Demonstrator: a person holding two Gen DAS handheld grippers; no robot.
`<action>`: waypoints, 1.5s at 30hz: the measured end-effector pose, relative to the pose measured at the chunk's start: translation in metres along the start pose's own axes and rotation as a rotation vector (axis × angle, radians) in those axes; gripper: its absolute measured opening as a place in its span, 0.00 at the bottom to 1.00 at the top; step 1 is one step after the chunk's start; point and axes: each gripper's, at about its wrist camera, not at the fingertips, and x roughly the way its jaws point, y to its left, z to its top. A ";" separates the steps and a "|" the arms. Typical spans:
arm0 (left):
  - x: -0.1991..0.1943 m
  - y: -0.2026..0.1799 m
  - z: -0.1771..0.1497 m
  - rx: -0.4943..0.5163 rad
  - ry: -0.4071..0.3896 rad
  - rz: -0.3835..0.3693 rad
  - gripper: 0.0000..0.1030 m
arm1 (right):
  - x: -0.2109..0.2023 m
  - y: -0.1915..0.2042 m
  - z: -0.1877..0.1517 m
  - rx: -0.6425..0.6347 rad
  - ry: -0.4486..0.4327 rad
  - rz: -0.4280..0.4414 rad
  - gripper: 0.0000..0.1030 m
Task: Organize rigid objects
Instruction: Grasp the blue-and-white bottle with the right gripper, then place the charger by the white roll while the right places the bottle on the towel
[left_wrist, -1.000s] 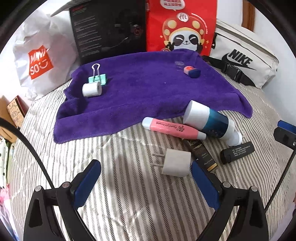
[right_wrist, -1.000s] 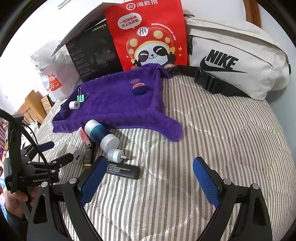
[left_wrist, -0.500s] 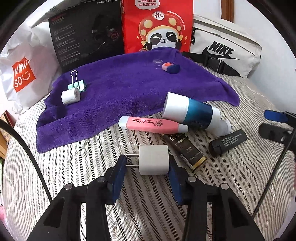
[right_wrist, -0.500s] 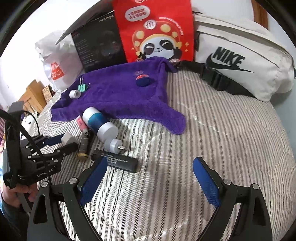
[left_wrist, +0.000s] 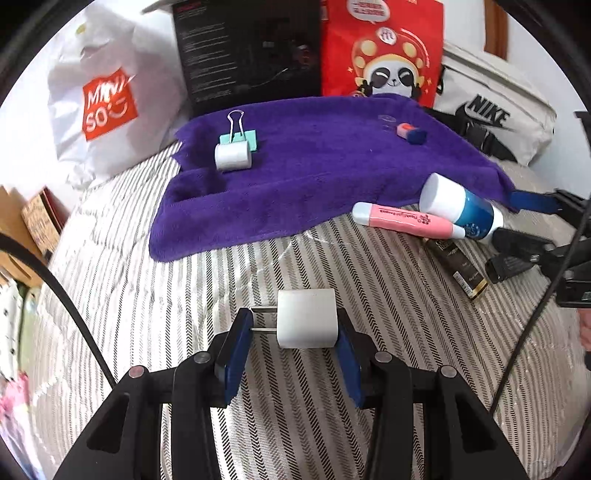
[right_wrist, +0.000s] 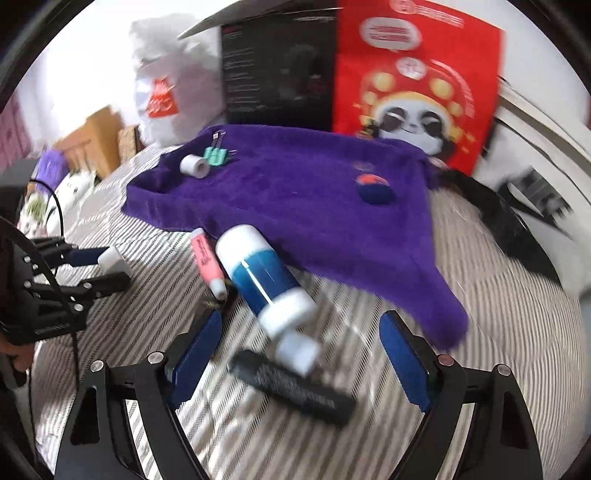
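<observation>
Here my left gripper (left_wrist: 293, 341) clamps the charger (left_wrist: 306, 318), prongs pointing left; the towel (left_wrist: 314, 173) lies ahead. My right gripper (right_wrist: 301, 356) gapes wide around the bottle (right_wrist: 264, 282), which runs lengthwise toward the towel.

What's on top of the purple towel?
On the purple towel: a white tape roll, a teal binder clip behind it, and a small blue-and-red object. Anything under the towel is hidden.
</observation>
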 end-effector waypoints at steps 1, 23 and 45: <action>0.001 0.002 -0.001 -0.012 -0.001 -0.011 0.41 | 0.003 0.001 0.002 -0.011 0.005 0.001 0.82; -0.001 0.005 -0.008 -0.038 -0.034 -0.033 0.41 | -0.001 -0.016 0.001 0.079 0.054 0.088 0.37; -0.006 0.012 -0.007 -0.091 -0.016 -0.067 0.41 | -0.009 -0.022 -0.001 0.135 0.062 0.074 0.35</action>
